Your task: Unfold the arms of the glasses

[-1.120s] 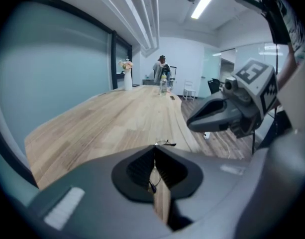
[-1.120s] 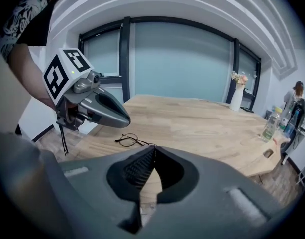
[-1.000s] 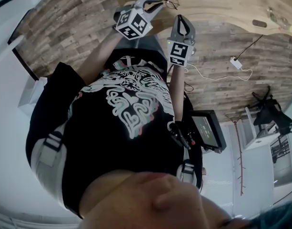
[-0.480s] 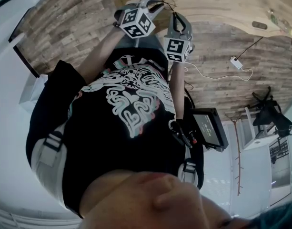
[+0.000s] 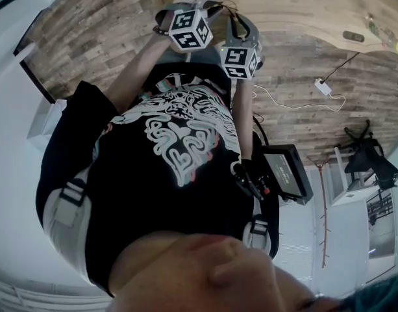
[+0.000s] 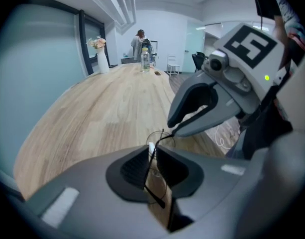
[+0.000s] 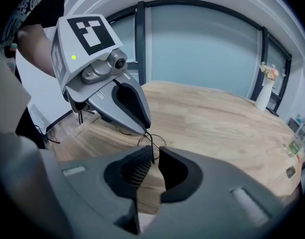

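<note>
Thin black wire glasses (image 6: 160,138) with round lenses hang just above the near edge of a long wooden table (image 6: 102,118). My left gripper (image 6: 153,151) is shut on the frame, and one thin arm runs down between its jaws. My right gripper (image 7: 154,156) is shut on a wire part of the glasses (image 7: 149,143), right beside the left gripper (image 7: 145,128). In the left gripper view the right gripper (image 6: 172,126) pinches the wire just above the left jaws. From the head view the left gripper (image 5: 215,6) and right gripper (image 5: 236,19) nearly touch; the glasses are barely visible there.
A white vase of flowers (image 6: 100,59) and bottles (image 6: 145,59) stand at the table's far end, with a person (image 6: 138,43) behind. On the wood floor lie a white cable and adapter (image 5: 322,86). A black device (image 5: 284,174) is at my right side.
The right gripper has moved up and left from beside the left gripper to the glasses and shut on them. The left gripper, still holding the glasses, shifted slightly right.
</note>
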`<move>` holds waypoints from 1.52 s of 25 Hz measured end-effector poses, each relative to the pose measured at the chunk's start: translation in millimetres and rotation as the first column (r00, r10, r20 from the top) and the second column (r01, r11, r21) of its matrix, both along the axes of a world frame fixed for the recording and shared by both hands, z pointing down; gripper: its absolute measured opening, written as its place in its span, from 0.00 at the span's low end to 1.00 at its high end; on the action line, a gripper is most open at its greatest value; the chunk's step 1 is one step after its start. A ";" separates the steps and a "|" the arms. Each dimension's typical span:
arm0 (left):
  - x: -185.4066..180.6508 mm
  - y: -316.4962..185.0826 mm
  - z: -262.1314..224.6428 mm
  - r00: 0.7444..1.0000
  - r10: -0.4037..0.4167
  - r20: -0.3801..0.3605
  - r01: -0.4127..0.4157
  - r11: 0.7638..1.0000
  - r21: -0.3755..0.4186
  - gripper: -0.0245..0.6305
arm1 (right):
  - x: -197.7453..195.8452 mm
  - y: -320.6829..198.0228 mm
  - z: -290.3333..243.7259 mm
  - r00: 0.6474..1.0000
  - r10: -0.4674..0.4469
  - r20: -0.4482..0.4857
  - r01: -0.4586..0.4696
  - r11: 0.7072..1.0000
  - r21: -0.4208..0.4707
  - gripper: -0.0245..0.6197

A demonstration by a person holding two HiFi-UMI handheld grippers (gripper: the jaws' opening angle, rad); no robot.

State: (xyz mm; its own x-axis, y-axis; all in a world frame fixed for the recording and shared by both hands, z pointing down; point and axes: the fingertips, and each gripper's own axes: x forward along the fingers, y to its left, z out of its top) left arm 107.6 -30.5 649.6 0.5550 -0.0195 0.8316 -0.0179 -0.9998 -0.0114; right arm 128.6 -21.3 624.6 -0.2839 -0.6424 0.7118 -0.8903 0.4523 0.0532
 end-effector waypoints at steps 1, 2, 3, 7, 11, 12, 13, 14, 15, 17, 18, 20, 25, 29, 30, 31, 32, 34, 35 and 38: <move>-0.7 2.4 1.2 1.000 0.018 0.013 -0.017 1.000 -0.005 0.05 | -1.9 0.6 1.9 1.000 -0.008 -0.002 0.008 1.000 -0.004 0.11; -1.4 5.2 2.0 0.999 0.033 0.026 -0.033 0.999 -0.012 0.06 | -4.1 1.7 3.3 1.000 -0.015 -0.003 0.015 1.000 -0.008 0.11; -1.7 7.5 2.5 0.998 0.045 0.037 -0.044 0.999 -0.019 0.06 | -6.1 2.8 4.3 1.000 -0.023 -0.004 0.023 1.000 -0.013 0.12; -0.4 9.2 1.8 0.995 0.073 0.062 -0.073 0.997 -0.014 0.06 | -12.3 5.7 7.0 0.999 -0.046 0.002 0.046 0.998 -0.032 0.15; -1.2 10.1 3.9 0.990 0.119 0.071 -0.122 0.992 0.034 0.04 | -11.7 7.4 4.8 0.999 -0.045 -0.008 0.045 0.999 -0.018 0.15; -2.9 10.8 4.5 0.990 0.125 0.071 -0.128 0.991 0.036 0.04 | -11.1 8.0 4.8 0.999 -0.047 -0.018 0.046 0.999 -0.014 0.15; -4.5 10.8 4.7 0.990 0.125 0.070 -0.128 0.991 0.036 0.04 | -10.2 8.8 5.3 0.998 -0.049 -0.026 0.048 0.999 -0.012 0.15; -5.7 10.3 4.6 0.990 0.123 0.069 -0.125 0.992 0.034 0.04 | -8.7 9.4 6.0 0.998 -0.050 -0.032 0.049 0.999 -0.013 0.15; -6.5 9.4 4.6 0.990 0.121 0.068 -0.124 0.992 0.033 0.04 | -6.5 9.7 6.8 0.998 -0.048 -0.034 0.048 0.999 -0.015 0.15; -8.1 7.5 5.1 0.990 0.126 0.070 -0.128 0.991 0.028 0.04 | -1.4 9.3 9.2 0.999 -0.039 -0.037 0.039 0.999 -0.020 0.15; -9.9 7.2 5.5 0.989 0.131 0.072 -0.133 0.991 0.024 0.04 | 0.8 9.0 10.6 0.999 -0.032 -0.039 0.031 0.999 -0.022 0.15; -14.3 7.6 5.4 0.986 0.149 0.074 -0.151 0.988 0.022 0.04 | 5.2 9.0 13.5 0.999 -0.015 -0.043 0.014 0.999 -0.029 0.15; -18.4 9.2 3.9 0.973 0.219 0.070 -0.220 0.975 0.021 0.04 | 13.8 -0.8 10.9 1.000 0.010 0.026 -0.010 1.000 -0.027 0.15; -21.1 17.4 3.4 0.954 0.292 0.073 -0.295 0.955 0.038 0.04 | 3.9 -4.9 13.2 0.998 -0.049 0.044 0.051 0.998 -0.048 0.15; -21.0 18.8 3.4 0.951 0.301 0.073 -0.304 0.952 0.036 0.04 | 1.8 -5.4 13.7 0.997 -0.062 0.046 0.064 0.997 -0.046 0.15; -21.2 19.5 3.5 0.950 0.304 0.071 -0.307 0.951 0.032 0.04 | 0.2 -5.9 13.3 0.996 -0.069 0.054 0.071 0.997 -0.043 0.15; -21.7 19.6 3.7 0.950 0.305 0.071 -0.308 0.951 0.029 0.04 | -0.9 -6.2 12.3 0.995 -0.074 0.064 0.076 0.996 -0.040 0.15; -23.4 19.0 3.7 0.949 0.307 0.070 -0.310 0.950 0.029 0.04 | -4.2 -6.1 9.6 0.993 -0.089 0.082 0.092 0.995 -0.034 0.15; -24.3 18.5 3.4 0.948 0.311 0.069 -0.314 0.949 0.032 0.04 | -6.6 -5.9 8.2 0.991 -0.100 0.091 0.103 0.994 -0.030 0.15; -25.7 18.0 3.1 0.941 0.333 0.067 -0.336 0.941 0.039 0.04 | -11.7 -5.7 5.0 0.986 -0.121 0.111 0.124 0.992 -0.020 0.15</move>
State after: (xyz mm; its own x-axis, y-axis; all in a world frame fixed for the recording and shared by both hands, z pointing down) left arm 81.9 -12.5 652.6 0.4869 0.1166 0.8656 0.3192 -0.9463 -0.0521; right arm 116.9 -27.0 629.5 -0.4367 -0.5791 0.6885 -0.8276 0.5585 -0.0553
